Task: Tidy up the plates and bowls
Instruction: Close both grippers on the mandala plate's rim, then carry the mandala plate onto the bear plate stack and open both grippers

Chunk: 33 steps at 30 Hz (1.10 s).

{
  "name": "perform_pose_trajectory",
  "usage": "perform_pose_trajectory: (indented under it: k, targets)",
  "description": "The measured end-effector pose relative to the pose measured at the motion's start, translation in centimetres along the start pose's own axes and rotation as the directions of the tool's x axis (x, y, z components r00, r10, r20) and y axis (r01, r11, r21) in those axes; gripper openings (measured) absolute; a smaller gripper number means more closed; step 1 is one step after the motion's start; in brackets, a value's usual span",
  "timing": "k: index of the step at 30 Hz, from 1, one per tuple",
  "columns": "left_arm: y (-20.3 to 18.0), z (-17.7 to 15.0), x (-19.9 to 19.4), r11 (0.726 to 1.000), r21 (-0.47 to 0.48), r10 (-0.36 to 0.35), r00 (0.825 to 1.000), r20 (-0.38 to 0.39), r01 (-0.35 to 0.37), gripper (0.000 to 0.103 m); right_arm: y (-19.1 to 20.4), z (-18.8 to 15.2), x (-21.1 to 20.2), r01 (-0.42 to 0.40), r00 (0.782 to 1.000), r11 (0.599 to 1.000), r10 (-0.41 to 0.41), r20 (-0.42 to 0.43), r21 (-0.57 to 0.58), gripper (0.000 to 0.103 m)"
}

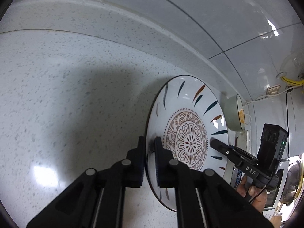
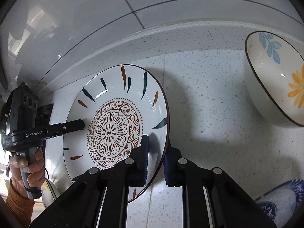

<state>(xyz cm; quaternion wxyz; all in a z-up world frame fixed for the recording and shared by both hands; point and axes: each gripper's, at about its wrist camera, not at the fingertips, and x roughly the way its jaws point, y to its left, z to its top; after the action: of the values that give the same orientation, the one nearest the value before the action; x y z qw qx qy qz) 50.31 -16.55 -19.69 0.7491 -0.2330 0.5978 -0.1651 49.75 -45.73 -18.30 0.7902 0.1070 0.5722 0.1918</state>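
Observation:
A white plate with a brown mandala centre and leaf marks (image 1: 190, 125) (image 2: 115, 125) is held between both grippers above the speckled counter. My left gripper (image 1: 149, 152) is shut on the plate's left rim, one finger on each face; it also shows in the right wrist view (image 2: 76, 125). My right gripper (image 2: 155, 157) is shut on the opposite rim; it shows in the left wrist view (image 1: 218, 144). A bowl with blue leaves and an orange flower (image 2: 277, 79) sits to the right. A blue-patterned dish (image 2: 281, 201) lies at the lower right.
The speckled counter (image 1: 66, 98) meets a raised backsplash ledge and grey tiled wall (image 2: 95, 19). A green-sided bowl with an orange flower inside (image 1: 234, 114) stands beyond the plate in the left wrist view. A metal bowl (image 1: 293, 182) is at the far right.

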Motion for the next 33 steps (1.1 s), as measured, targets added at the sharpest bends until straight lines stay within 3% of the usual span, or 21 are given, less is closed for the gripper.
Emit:
perform_pose_trajectory:
  k: [10,18,26,33]
  targets:
    - [0.2,-5.0,-9.0,1.000,0.002,-0.015,0.996,0.086,0.014,0.008,6.0,-3.0,-4.9,-0.031,0.999,0.995,0.034,0.035,-0.092,0.013]
    - [2.4,-12.2,-18.1,0.999,0.021,-0.027,0.993,0.112,0.025,0.008,14.3,-9.4,-9.5,-0.046,0.997,0.986,0.056,0.060,-0.158,0.013]
    - [7.5,-19.6,-23.4,1.000,0.025,-0.005,0.995,0.096,0.003,0.008,20.1,-15.5,-8.0,-0.076,0.997,0.985,0.080,0.019,-0.155,0.013]
    - [12.4,-23.2,-21.9,1.000,-0.019,0.009,0.999,0.032,-0.008,0.009,22.4,-19.4,-3.9,-0.074,0.996,0.990,0.069,-0.051,-0.117,0.013]
